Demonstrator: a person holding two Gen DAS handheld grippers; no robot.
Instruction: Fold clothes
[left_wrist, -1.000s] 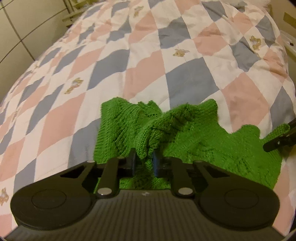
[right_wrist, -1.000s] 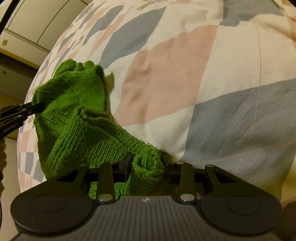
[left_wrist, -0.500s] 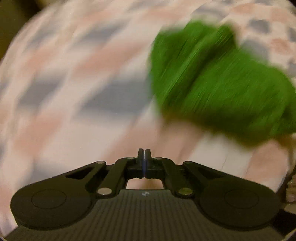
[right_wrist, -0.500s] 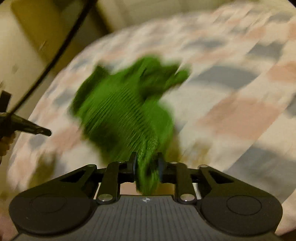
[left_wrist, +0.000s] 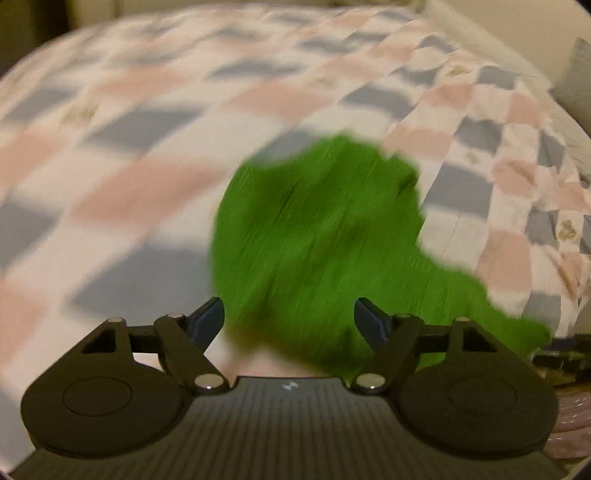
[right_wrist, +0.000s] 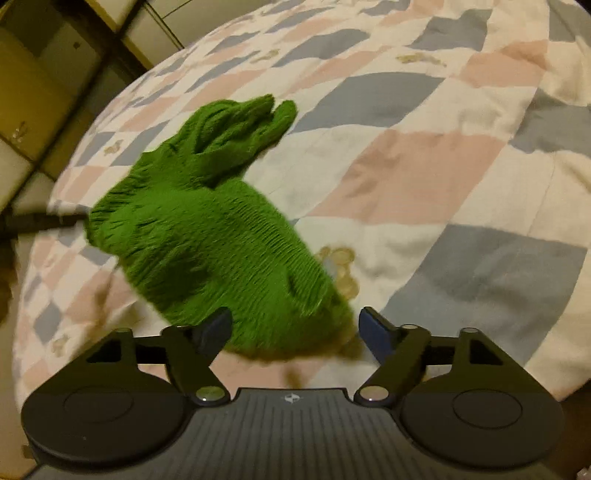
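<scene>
A green knitted garment (left_wrist: 325, 236) lies bunched on the checked bedspread (left_wrist: 140, 192), blurred by motion in the left wrist view. My left gripper (left_wrist: 289, 319) is open just before its near edge, nothing between the fingers. In the right wrist view the same green garment (right_wrist: 207, 229) stretches from the bed's left side down toward the camera. My right gripper (right_wrist: 295, 328) is open, its near end of the knit lying between and beyond the spread fingers, not pinched. The other gripper's dark fingertips (right_wrist: 40, 221) show at the garment's far left edge.
The bedspread (right_wrist: 424, 177) of pink, grey and white diamonds covers the whole bed. Cream cabinet panels (right_wrist: 33, 92) stand beyond the bed's left edge in the right wrist view. A pillow or wall edge (left_wrist: 576, 74) shows at the far right in the left wrist view.
Both grippers, shut on the green knit one second ago, have let go and now stand open. The left released first, then the right; both views swung and the garment dropped onto the bed.
</scene>
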